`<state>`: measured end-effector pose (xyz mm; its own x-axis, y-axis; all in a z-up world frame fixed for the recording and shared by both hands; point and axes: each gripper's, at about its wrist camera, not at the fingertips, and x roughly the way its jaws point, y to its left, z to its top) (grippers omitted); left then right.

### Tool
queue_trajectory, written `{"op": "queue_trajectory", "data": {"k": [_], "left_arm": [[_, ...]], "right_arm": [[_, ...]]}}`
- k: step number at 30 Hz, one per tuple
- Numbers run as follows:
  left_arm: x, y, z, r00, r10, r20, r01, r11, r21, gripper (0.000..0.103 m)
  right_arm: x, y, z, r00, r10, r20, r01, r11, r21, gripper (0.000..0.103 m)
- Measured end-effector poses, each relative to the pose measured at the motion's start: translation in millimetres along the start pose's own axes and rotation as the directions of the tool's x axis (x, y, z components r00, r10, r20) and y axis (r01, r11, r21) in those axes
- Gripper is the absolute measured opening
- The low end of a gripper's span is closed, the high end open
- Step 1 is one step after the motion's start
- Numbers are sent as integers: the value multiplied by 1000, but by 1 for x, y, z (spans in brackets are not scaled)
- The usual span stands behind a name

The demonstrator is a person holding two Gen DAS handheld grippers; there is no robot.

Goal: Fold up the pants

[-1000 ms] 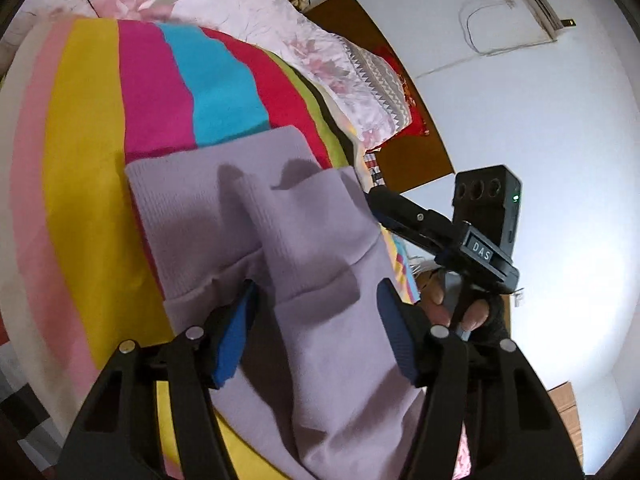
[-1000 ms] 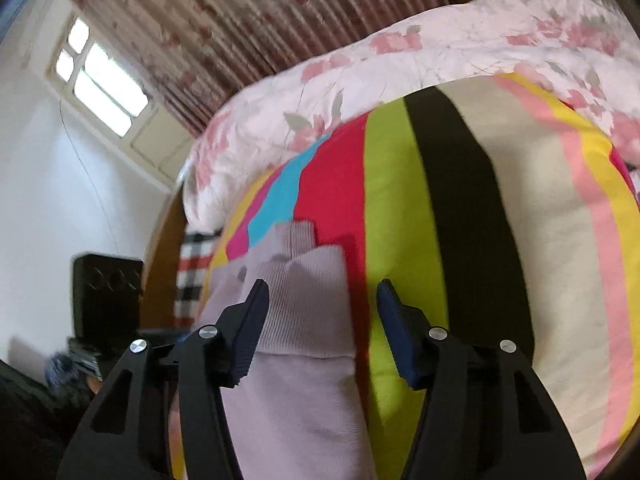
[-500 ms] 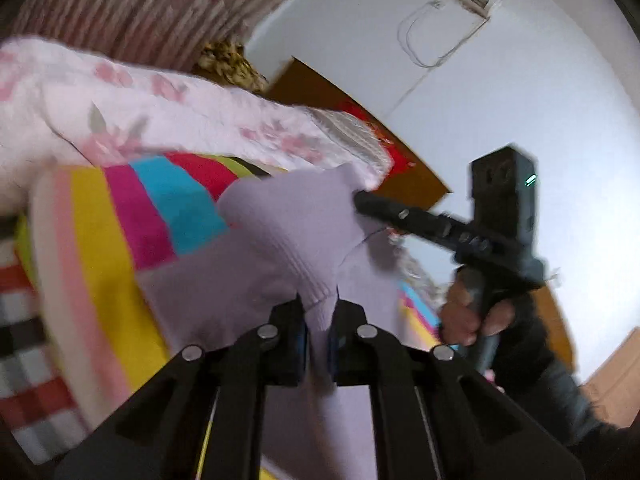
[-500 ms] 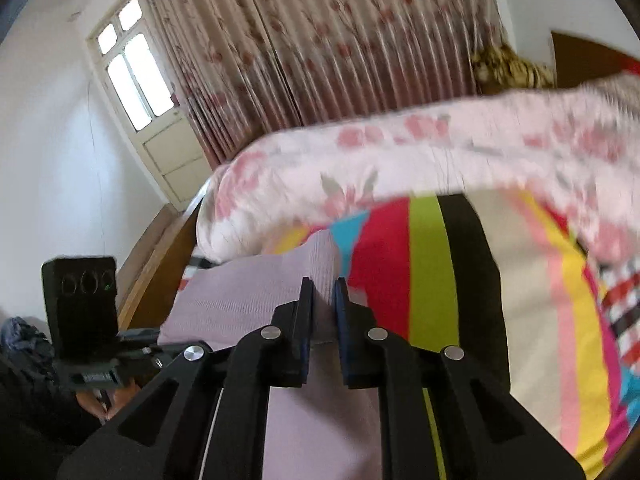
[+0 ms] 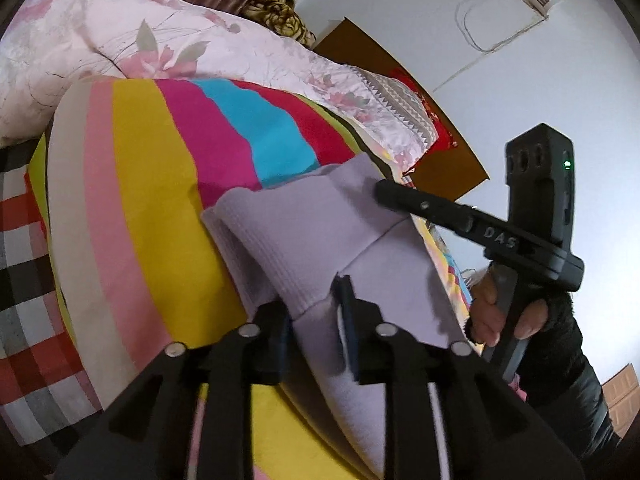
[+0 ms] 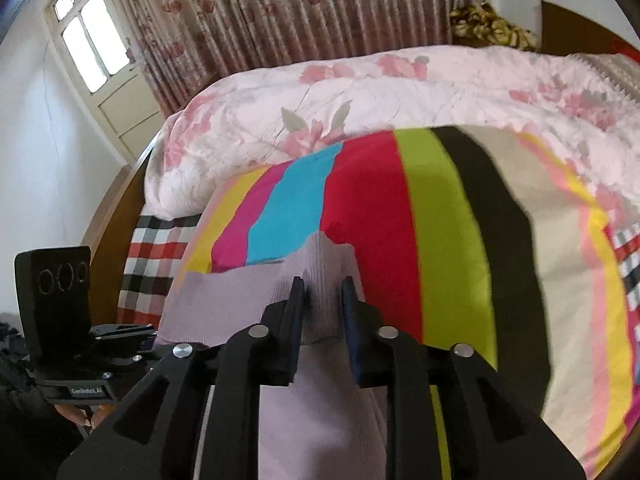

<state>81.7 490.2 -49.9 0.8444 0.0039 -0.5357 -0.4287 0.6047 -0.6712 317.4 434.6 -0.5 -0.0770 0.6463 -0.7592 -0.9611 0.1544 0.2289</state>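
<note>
Lilac knit pants (image 5: 320,236) lie on a bed with a striped multicolour cover (image 5: 140,200). My left gripper (image 5: 316,320) has its jaws partly apart, with the ribbed waistband edge between them. The right gripper shows in the left wrist view (image 5: 384,194) at the far waistband corner. In the right wrist view the pants (image 6: 240,300) run under my right gripper (image 6: 322,312), whose jaws stand a little apart around a raised fold of the waistband. The left gripper's body (image 6: 56,300) shows at the lower left.
A pink floral quilt (image 6: 380,96) is bunched along the far side of the bed. A checked sheet (image 6: 152,264) shows at the bed's left edge. Curtains (image 6: 300,12), a window and a wooden headboard (image 5: 400,112) lie beyond.
Both grippers shut on the waistband and lifted it half a second ago. Now the pants are lower on the bed and both pairs of jaws have opened a little.
</note>
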Motion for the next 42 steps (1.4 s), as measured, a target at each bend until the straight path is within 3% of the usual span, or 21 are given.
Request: {"op": "queue_trajectory", "data": {"k": [1,2,3,4,5,7,9,12,15,17,19,20,23,25,27,29,31,32,35,39,42], "left_arm": [[-7,-2,1,1000,14,22,-14,1000,3,38],[-18,-7,1,994,77,75,-79,997,15,61],[-31,-15,-3,982,143,125,-147,989,28,75],[-46,-26,-4,961,196,197,-212,975,66,77],[-55,-37,-6,956,188,227,-217,970,109,79],[-59,-58,-9,976,120,183,-155,970,187,85],[-42,-80,-15,998,48,43,-58,955,292,94],[-6,-95,-25,988,137,-71,-98,911,400,94],[26,-91,-28,972,183,-146,-105,899,426,94],[47,-81,-29,958,220,-183,-124,895,428,97],[54,-86,-33,952,248,-178,-139,871,471,101],[56,-89,-35,945,277,-173,-162,857,490,101],[43,-102,-39,937,329,-121,-239,852,465,95],[24,-122,-50,963,252,-99,-176,861,477,96],[12,-140,-70,971,220,-97,-141,846,514,97],[31,-158,-100,952,263,-156,-121,792,599,98],[60,-162,-120,912,371,-177,-170,733,659,100],[60,-167,-119,912,382,-149,-192,718,669,99],[56,-184,-106,909,387,-155,-211,747,631,98],[52,-238,-124,941,302,-156,-112,707,698,98],[64,-291,-170,943,212,-255,54,662,748,98]], "right_arm": [[-10,2,0,1000,-3,28,3,1000,9,22],[-22,5,-1,998,-11,55,11,1000,7,22],[-37,9,-6,996,-35,79,35,999,2,22],[-48,13,-10,994,-68,85,68,998,-2,24],[-59,16,-17,992,-94,81,94,996,-1,30],[-80,23,-40,990,-126,57,126,992,4,43],[-102,37,-78,983,-183,28,184,983,-25,52],[-121,57,-132,975,-222,-16,221,974,-50,52],[-136,71,-190,960,-274,-55,275,962,-3,52],[-134,74,-218,963,-252,-93,257,965,42,57],[-125,79,-249,948,-282,-150,289,957,31,60],[-130,83,-258,947,-301,-111,306,952,32,62],[-153,97,-273,931,-348,-107,358,929,93,62],[-166,116,-282,933,-356,-62,360,930,78,67],[-172,126,-295,924,-378,-53,381,921,80,75],[-165,124,-313,902,-416,-113,426,901,80,80],[-167,127,-331,911,-397,-109,408,905,116,81],[-172,130,-339,905,-407,-124,421,900,116,81],[-204,140,-360,911,-403,-90,412,896,167,82],[-268,132,-402,869,-494,-27,477,822,312,86],[-311,110,-437,802,-596,-35,549,712,439,86]]}}
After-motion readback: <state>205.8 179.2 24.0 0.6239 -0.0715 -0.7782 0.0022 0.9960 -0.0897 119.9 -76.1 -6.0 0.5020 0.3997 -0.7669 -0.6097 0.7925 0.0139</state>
